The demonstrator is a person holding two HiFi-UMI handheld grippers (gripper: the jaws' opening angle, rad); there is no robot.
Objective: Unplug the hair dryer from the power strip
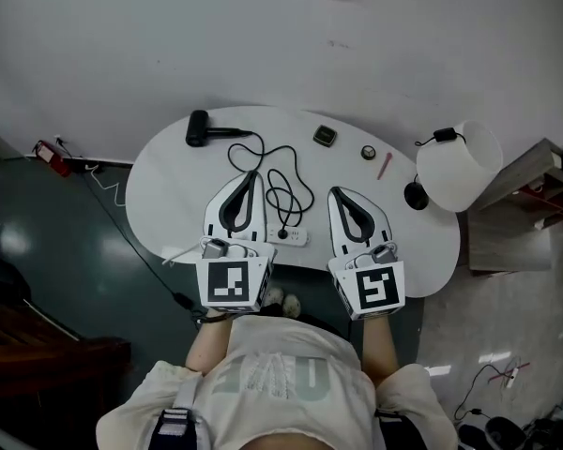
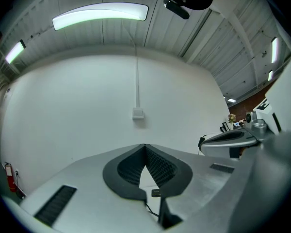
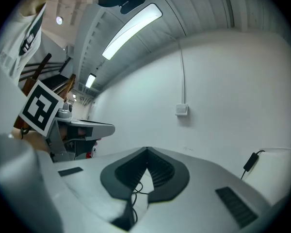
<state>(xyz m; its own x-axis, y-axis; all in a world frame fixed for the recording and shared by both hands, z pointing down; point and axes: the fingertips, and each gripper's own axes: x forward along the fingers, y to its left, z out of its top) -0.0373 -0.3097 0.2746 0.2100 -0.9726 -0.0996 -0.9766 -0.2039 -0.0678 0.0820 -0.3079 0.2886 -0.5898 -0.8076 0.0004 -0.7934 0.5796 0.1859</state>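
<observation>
Both left claw (image 1: 253, 175) and right claw (image 1: 336, 192) closed, empty, over white rounded table (image 1: 169, 172) before white wall (image 1: 357, 45)

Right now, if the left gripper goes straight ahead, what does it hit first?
Probably the wall. The left gripper points about level above the table, so it likely clears the cord; its height is hard to judge.
</observation>
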